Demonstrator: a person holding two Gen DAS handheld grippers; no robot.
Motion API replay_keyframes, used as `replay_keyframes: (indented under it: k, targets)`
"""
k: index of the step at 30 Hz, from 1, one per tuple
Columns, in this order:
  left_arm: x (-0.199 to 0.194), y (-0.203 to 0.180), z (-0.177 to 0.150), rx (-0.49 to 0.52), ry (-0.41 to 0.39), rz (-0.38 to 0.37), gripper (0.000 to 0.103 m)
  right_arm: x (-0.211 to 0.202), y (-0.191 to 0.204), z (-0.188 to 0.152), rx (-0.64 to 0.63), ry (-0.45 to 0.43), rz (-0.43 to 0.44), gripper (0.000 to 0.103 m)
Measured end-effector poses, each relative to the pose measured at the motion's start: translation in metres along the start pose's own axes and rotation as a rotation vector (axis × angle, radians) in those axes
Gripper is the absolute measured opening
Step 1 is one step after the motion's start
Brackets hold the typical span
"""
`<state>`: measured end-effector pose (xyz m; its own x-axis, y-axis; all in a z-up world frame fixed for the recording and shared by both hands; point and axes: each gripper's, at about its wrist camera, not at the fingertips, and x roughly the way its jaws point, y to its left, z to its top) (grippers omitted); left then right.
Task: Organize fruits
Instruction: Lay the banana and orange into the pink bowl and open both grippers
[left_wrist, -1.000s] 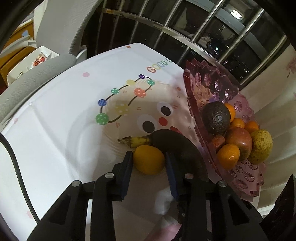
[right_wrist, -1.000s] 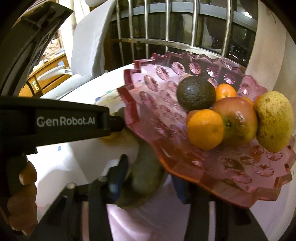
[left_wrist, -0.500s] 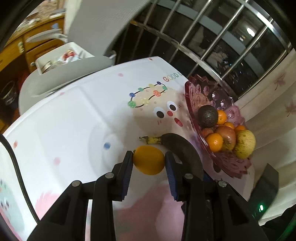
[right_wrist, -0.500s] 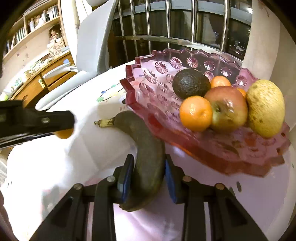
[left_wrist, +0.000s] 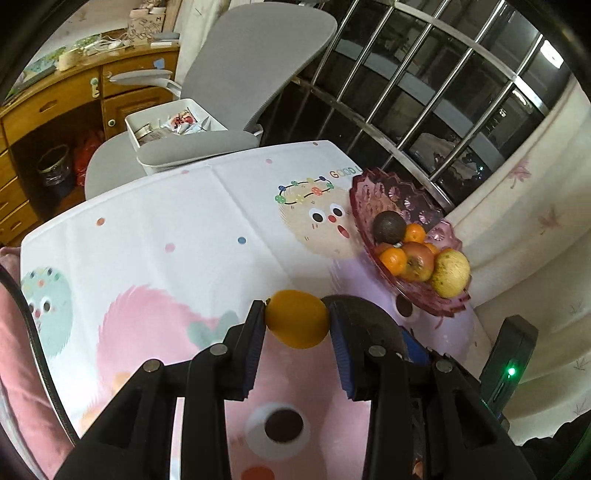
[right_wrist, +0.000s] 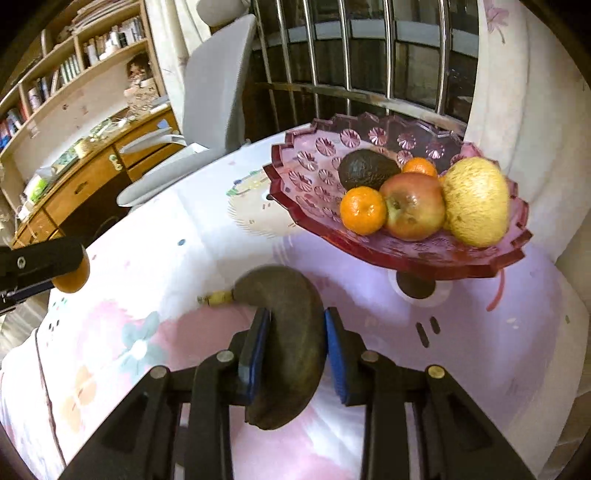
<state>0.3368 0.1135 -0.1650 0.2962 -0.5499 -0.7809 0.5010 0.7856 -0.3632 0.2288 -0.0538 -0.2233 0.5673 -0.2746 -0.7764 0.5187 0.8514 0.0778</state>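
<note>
Lower centre, left wrist view: left tool (left_wrist: 297, 325) clamped on an orange fruit (left_wrist: 297, 323), blue pads (left_wrist: 255, 347) pressing both sides, the fruit held above the bench (left_wrist: 184, 229).
Lower centre, right wrist view: right tool (right_wrist: 295, 343) has just been closing, its blue pads (right_wrist: 334, 350) now against both flanks of a dark, overripe banana (right_wrist: 288, 332).
Banana stem: yellowish tip (right_wrist: 216, 297) pointing to the left of the frame.
Left edge, right wrist view: the other tool's black finger (right_wrist: 37, 264) with the orange fruit (right_wrist: 72, 278) showing below it, well apart from the banana.
Upper right, right wrist view: pink glass bowl (right_wrist: 306, 173) on a dark foot (right_wrist: 415, 286), standing on the bench beyond the banana.
Bowl contents: dark avocado (right_wrist: 365, 170), mandarin (right_wrist: 362, 210), red-yellow apple (right_wrist: 412, 206), large yellow-green fruit (right_wrist: 476, 201), a second mandarin (right_wrist: 419, 166) behind.
Bench cover: white and pink cloth (left_wrist: 155, 325) printed with cartoon faces and dots.
Upper left, both views: grey office chair (left_wrist: 240, 66) and wooden desk (left_wrist: 55, 99) beyond the bench.
Top right: metal window bars (left_wrist: 443, 74).
</note>
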Motion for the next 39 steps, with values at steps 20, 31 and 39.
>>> replay_keyframes:
  k: [20, 31, 39]
  targets:
    - [-0.035, -0.043, -0.026, -0.109, -0.063, 0.081, 0.034, -0.05, -0.021, 0.025, -0.265, 0.08, 0.255, 0.023]
    - [-0.025, -0.088, 0.003, -0.209, -0.152, 0.143, 0.034, -0.081, -0.054, 0.082, -0.465, 0.104, 0.457, 0.021]
    - [-0.012, -0.135, 0.038, -0.198, -0.219, 0.142, 0.034, -0.108, -0.083, 0.157, -0.529, 0.053, 0.597, 0.021]
